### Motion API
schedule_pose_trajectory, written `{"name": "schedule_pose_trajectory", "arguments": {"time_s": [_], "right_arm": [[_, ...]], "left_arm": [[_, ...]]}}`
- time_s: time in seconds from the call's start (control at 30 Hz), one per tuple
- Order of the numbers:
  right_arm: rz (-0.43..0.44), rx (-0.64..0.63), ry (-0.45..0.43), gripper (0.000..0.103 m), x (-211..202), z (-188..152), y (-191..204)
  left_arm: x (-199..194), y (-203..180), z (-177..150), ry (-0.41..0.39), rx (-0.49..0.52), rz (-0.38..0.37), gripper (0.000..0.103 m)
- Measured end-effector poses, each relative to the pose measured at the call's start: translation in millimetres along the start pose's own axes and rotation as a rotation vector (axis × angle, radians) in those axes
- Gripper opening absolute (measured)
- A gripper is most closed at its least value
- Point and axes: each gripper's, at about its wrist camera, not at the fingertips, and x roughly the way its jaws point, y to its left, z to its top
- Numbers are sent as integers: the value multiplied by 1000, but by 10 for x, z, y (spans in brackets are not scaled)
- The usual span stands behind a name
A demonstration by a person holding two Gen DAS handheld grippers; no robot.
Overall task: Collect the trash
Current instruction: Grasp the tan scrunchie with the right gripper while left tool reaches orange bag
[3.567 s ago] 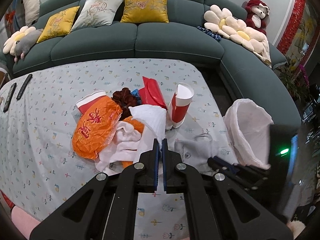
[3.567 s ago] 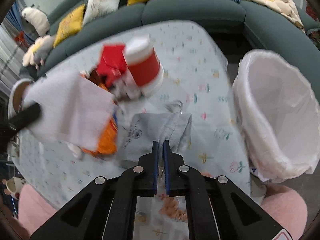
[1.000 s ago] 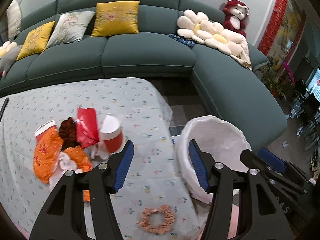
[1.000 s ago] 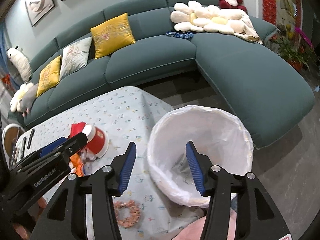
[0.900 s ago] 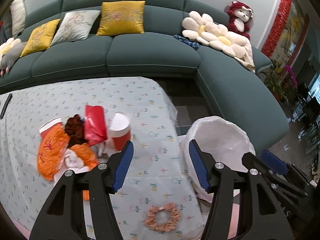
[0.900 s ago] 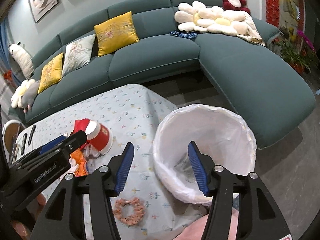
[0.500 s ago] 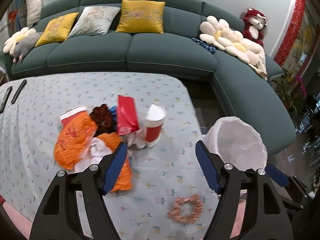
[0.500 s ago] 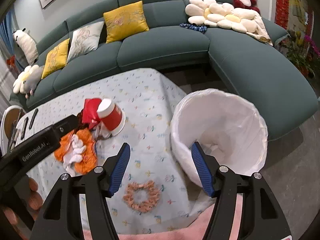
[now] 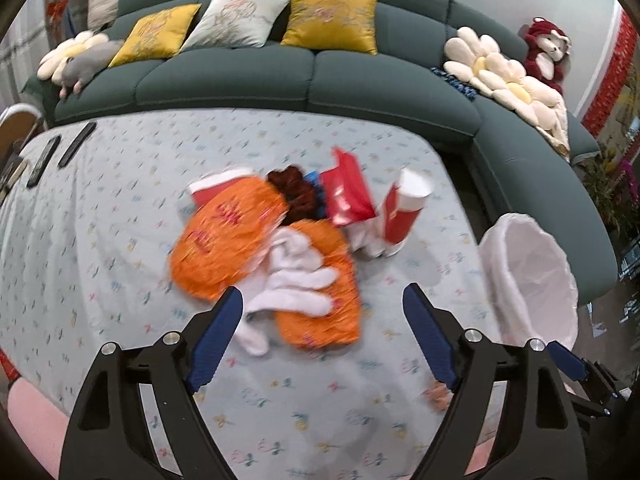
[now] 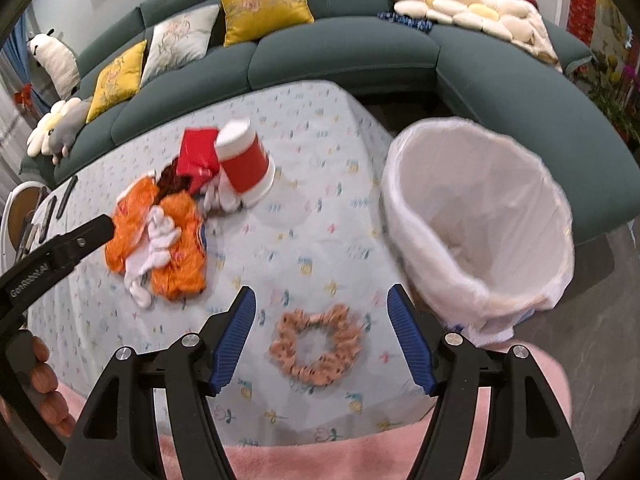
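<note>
A trash pile lies on the patterned tablecloth (image 9: 100,240): orange plastic bags (image 9: 224,232), white crumpled tissue (image 9: 296,280), a red packet (image 9: 346,194), a dark red scrunchie (image 9: 292,192) and a tipped red-and-white paper cup (image 9: 404,208). The white-lined bin (image 10: 480,216) stands off the table's right edge. My left gripper (image 9: 322,328) is open and empty, just above the near side of the pile. My right gripper (image 10: 320,332) is open and empty over a peach scrunchie (image 10: 316,344) near the table's front edge.
A second red cup (image 9: 216,184) lies behind the orange bags. Remote controls (image 9: 60,152) lie at the table's far left. A green sofa (image 9: 320,64) with cushions wraps the back and right. A pink cushion (image 10: 360,456) borders the table's front.
Both grippers have swung left and down from the bin toward the table. The pile now sits right before the left gripper, and the peach scrunchie lies between the right gripper's fingers. Both stay open.
</note>
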Motion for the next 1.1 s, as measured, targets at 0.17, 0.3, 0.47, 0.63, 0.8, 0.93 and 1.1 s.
{"name": "schedule_pose_trajectory", "arguments": {"time_s": [0.17, 0.3, 0.47, 0.63, 0.8, 0.93, 1.1], "right_arm": [[-10, 7, 45, 66, 165, -118, 42], [-18, -1, 77, 66, 291, -183, 76], [-32, 0, 120, 65, 444, -245, 79], [-42, 33, 159, 64, 587, -263, 32], [-42, 48, 207, 57, 736, -289, 0], [-46, 47, 222, 54, 816, -306, 10], [-32, -4, 217, 25, 841, -277, 155]], "left_arm": [[76, 217, -97, 20, -42, 24, 78], [169, 343, -157, 42, -60, 48, 78], [308, 447, -220, 80, -88, 64, 78], [448, 503, -218, 111, -109, 55, 78], [540, 634, -147, 115, -133, 63, 78], [601, 752, -16, 101, -124, 80, 78], [673, 881, 187, 82, -85, 76, 78]]}}
